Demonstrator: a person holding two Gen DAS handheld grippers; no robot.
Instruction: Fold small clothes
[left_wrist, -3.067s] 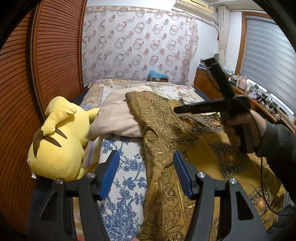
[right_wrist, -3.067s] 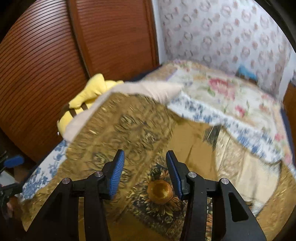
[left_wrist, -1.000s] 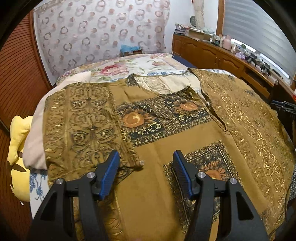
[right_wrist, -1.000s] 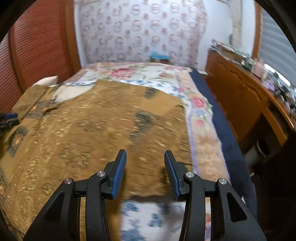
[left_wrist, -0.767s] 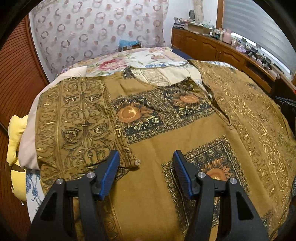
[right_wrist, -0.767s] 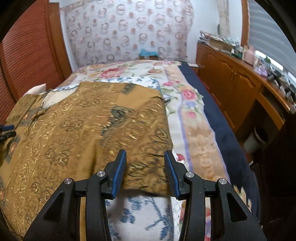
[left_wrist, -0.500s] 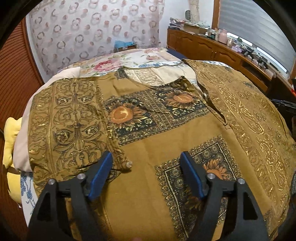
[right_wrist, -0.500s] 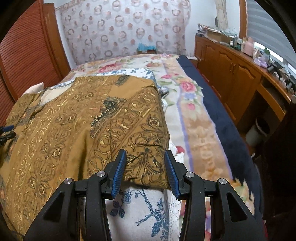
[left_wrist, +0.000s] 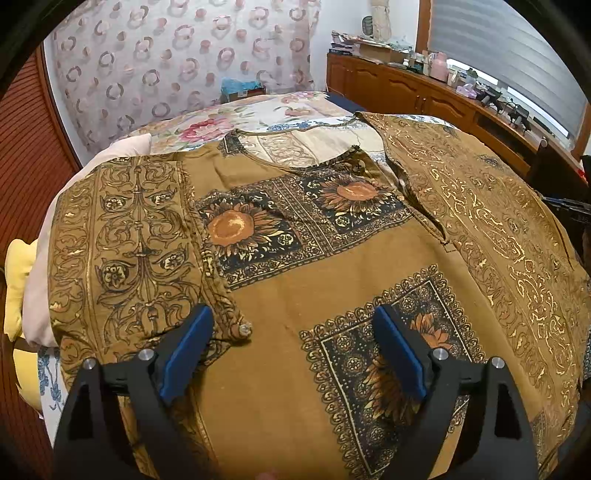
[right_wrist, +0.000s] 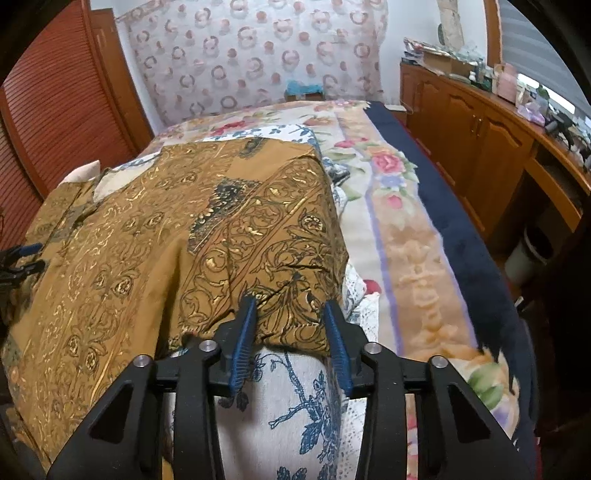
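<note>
A brown tunic with gold scrollwork and sunflower panels (left_wrist: 295, 280) lies spread flat on the bed; it also shows in the right wrist view (right_wrist: 147, 240). Its left sleeve (left_wrist: 125, 251) lies folded in, its cuff just in front of my left gripper (left_wrist: 291, 332), which is wide open and empty above the tunic's front. My right gripper (right_wrist: 290, 314) is open, its blue pads on either side of the right sleeve's hem (right_wrist: 288, 295) at the bed's edge.
A floral bedspread (right_wrist: 406, 236) covers the bed. A yellow plush toy (left_wrist: 18, 266) and a pink pillow (left_wrist: 122, 147) lie at the left. Wooden cabinets (right_wrist: 480, 140) run along the right. A white bin (right_wrist: 528, 254) stands on the floor.
My left gripper has opened wider over the tunic's front. My right gripper has moved forward until its pads reach the right sleeve's hem.
</note>
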